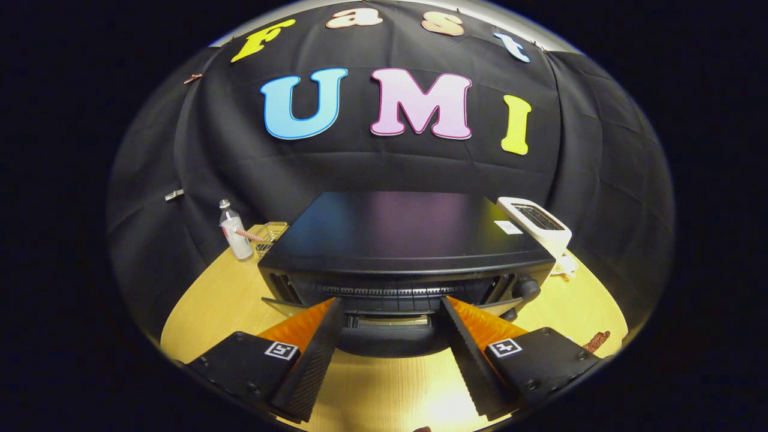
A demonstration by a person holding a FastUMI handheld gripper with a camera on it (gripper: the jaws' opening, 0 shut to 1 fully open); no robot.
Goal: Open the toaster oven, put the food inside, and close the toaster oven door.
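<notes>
A black toaster oven [396, 234] stands on the wooden table [210, 306], seen from above and in front. Its door [389, 321] is tilted partly out at the top, and the dark handle [390, 347] lies between my fingers. My gripper [391, 302] is open, with the fingertips up against the oven's front on either side of the door's upper edge. Neither finger visibly presses on the handle. A small reddish-brown piece of food [596, 341] lies on the table, off to the right of my right finger.
A white toaster [537, 225] stands close to the oven's right rear corner. To the oven's left, near the cloth wall, are a clear bottle [234, 237] and a wire basket [273, 233]. Two knobs [528, 289] sit on the oven's right front.
</notes>
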